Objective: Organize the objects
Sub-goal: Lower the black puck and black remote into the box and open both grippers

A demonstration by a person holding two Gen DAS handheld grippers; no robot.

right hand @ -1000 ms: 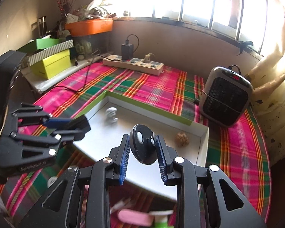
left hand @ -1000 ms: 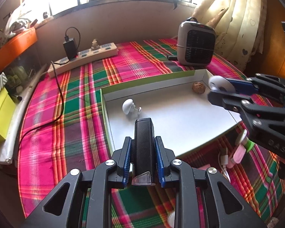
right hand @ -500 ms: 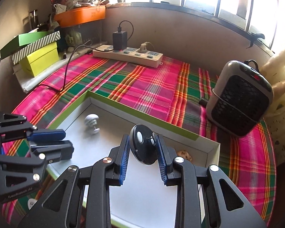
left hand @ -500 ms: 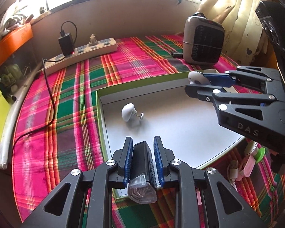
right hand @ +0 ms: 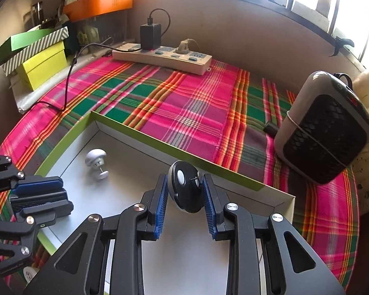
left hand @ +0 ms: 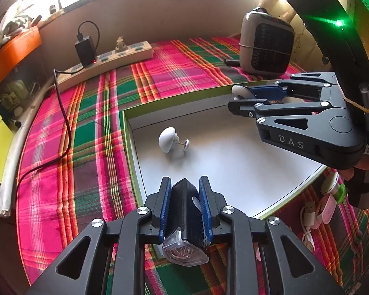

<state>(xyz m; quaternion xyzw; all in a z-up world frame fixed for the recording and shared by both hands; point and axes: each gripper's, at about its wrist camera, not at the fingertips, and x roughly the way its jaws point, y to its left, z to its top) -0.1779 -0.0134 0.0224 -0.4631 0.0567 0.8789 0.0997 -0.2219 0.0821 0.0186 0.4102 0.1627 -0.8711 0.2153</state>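
A shallow white tray with a green rim (left hand: 125,123) lies on the plaid cloth; it also shows in the right wrist view (right hand: 258,184). A white mushroom-shaped piece (left hand: 168,139) lies in its near-left corner, also in the right wrist view (right hand: 96,162). My left gripper (left hand: 185,196) is shut on a black bike light with a clear lens (left hand: 187,221), over the tray's near edge. My right gripper (right hand: 183,191) is shut on a round black disc with white spots (right hand: 184,186), above the tray's far side. The right gripper also shows in the left wrist view (left hand: 238,98).
A grey heater (right hand: 324,127) stands at the far right. A power strip (right hand: 164,56) with a black charger and cable runs along the back wall. Yellow and green boxes (right hand: 37,56) stand at left. Pink and green items with a cable (left hand: 327,204) lie right of the tray.
Both grippers have moved forward over the tray with their objects held. The brown ball at the tray's far right corner is now hidden behind the right gripper.
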